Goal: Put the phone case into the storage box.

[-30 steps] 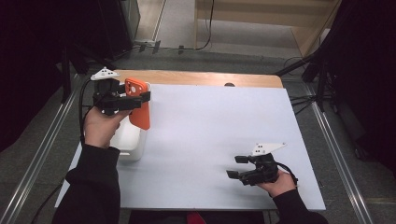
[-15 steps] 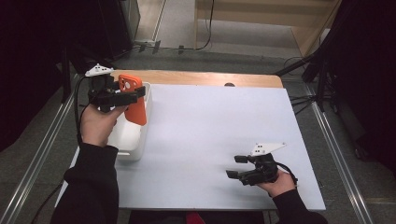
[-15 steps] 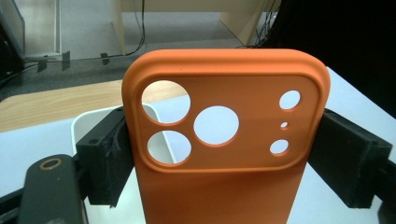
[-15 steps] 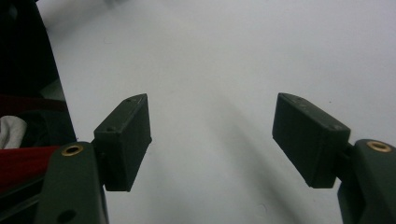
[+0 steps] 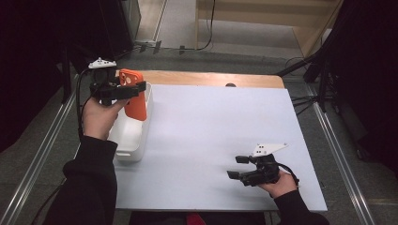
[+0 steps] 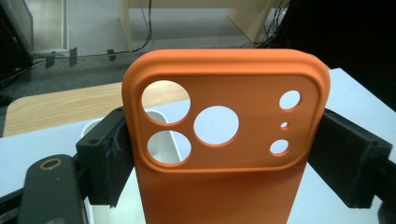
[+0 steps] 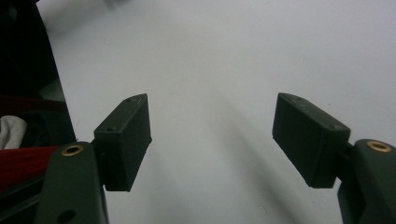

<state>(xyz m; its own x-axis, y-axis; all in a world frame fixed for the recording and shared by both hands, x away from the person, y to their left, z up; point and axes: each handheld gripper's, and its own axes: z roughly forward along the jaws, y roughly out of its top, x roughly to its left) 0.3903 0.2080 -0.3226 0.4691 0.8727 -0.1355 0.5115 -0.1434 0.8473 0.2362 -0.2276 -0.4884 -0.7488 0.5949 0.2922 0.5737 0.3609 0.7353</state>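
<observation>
An orange phone case [image 5: 134,104] with round camera cut-outs hangs upright over the far end of a white tray [image 5: 131,140] at the table's left edge. My left gripper [image 5: 135,89] is shut on the phone case [image 6: 224,140], and its black pads [image 6: 109,158] press on both of the case's side edges near the top. Through the cut-outs and below the left pad the tray [image 6: 114,213] shows. At the front right, my right gripper [image 5: 233,167] is held low over the white table top [image 5: 211,126]. The right gripper [image 7: 212,140] is open, with bare white surface between its pads.
A strip of bare wood [image 5: 211,78] runs along the table's far edge, with a small dark object [image 5: 230,85] on it. Metal rails [image 5: 42,154] flank the table on both sides. Cables and a wooden shelf unit stand on the floor beyond.
My left gripper has shifted slightly left and toward the table's far side with the orange case in it. The right gripper has stayed in place.
</observation>
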